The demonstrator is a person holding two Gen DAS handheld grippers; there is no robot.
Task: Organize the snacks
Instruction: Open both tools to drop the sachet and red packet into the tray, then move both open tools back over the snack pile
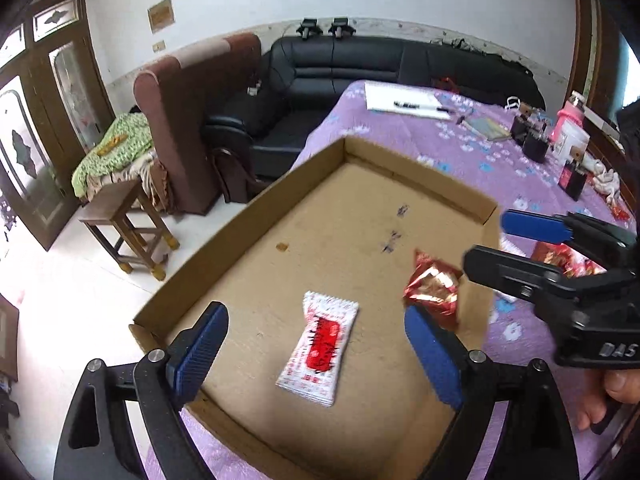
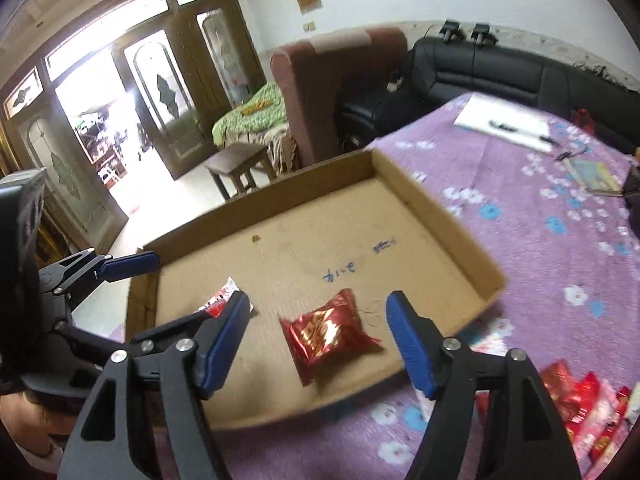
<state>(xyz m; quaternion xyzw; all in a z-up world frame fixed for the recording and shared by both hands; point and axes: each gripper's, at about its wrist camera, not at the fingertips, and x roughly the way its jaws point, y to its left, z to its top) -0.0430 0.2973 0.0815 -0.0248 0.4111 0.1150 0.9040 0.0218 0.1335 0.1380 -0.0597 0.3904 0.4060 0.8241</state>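
Observation:
A shallow cardboard tray [image 1: 240, 240] lies on the purple flowered tablecloth [image 1: 400, 128]. On its floor is a white and red snack packet [image 1: 320, 348], loose below my open left gripper [image 1: 316, 316], whose blue pads stand wide on either side of it. A red foil packet [image 2: 330, 330] rests on the tray [image 2: 440, 216] floor between the fingers of my right gripper [image 2: 318, 300], which is open and not touching it. In the left wrist view the foil packet [image 1: 432, 288] sits just left of the right gripper [image 1: 492, 240]. The white packet [image 2: 224, 296] is partly hidden.
A heap of red snack packets [image 2: 580, 408] lies on the cloth right of the tray. Paper with pens [image 1: 404, 100], a notebook [image 1: 488, 128] and jars [image 1: 568, 136] stand at the far end. A stool [image 1: 128, 224], an armchair and a black sofa [image 1: 340, 68] lie beyond the table's left edge.

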